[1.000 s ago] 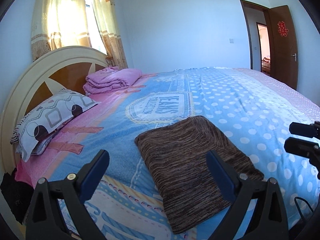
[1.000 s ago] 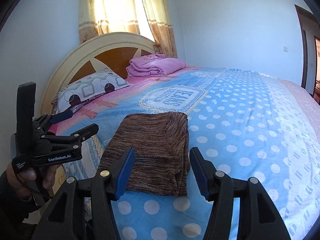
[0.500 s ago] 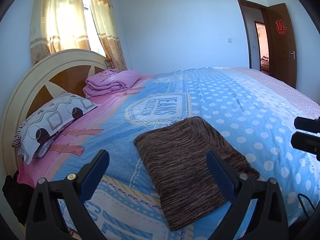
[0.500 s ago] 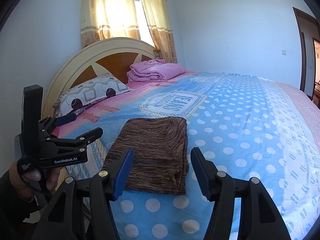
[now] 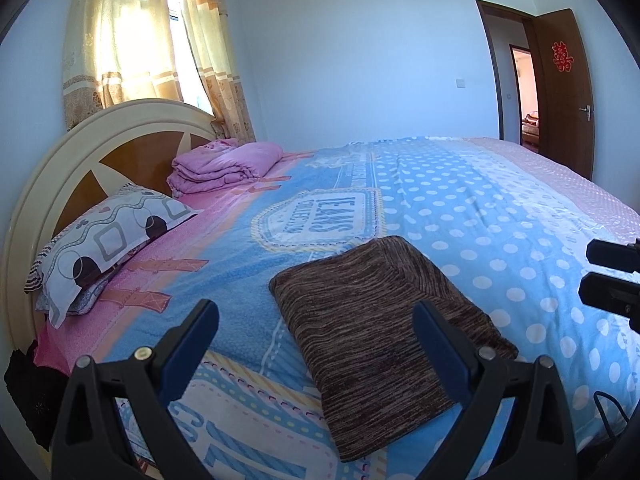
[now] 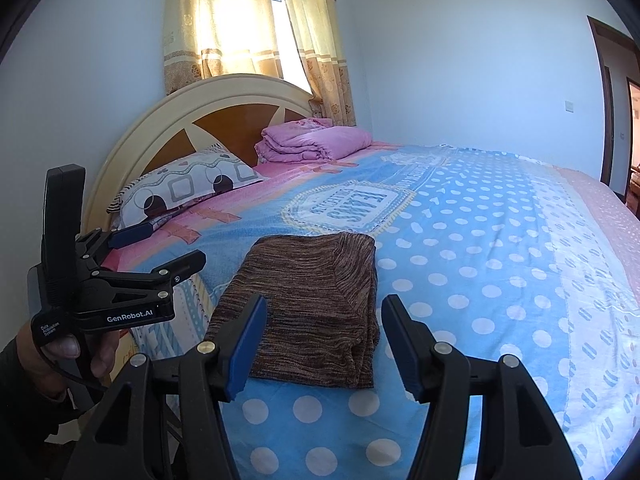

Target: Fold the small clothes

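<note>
garment: brown knit top point(image 5: 384, 332), folded into a flat rectangle, lying on the bed cover point(image 5: 460, 208); seen also from the right wrist point(image 6: 316, 312)
garment place: near edge of the bed, just in front of the printed badge point(image 5: 320, 218) on the cover, well apart from the headboard point(image 5: 100, 148)
left gripper point(image 5: 316, 320): released, jaws spread wide, nothing between the blue pads; hangs above the near end of the garment, not touching it
left gripper, side view: seen from the right wrist point(image 6: 160, 248), fingers apart, pointing toward the bed; a hand point(image 6: 68, 354) wraps its handle
right gripper point(image 6: 324, 332): released, jaws apart, pads clear of the cloth; near edge of the garment shows in the gap
right gripper, other view: only its finger tips show at the right edge of the left-wrist view point(image 5: 612, 276)
pillow point(image 5: 108, 236): patterned, against the headboard
pink blanket point(image 5: 224, 164): folded stack at the head of the bed, beyond the pillow
curtain point(image 5: 132, 48): lit window behind the headboard
door point(image 5: 564, 92): open, far side of the bed from the headboard
</note>
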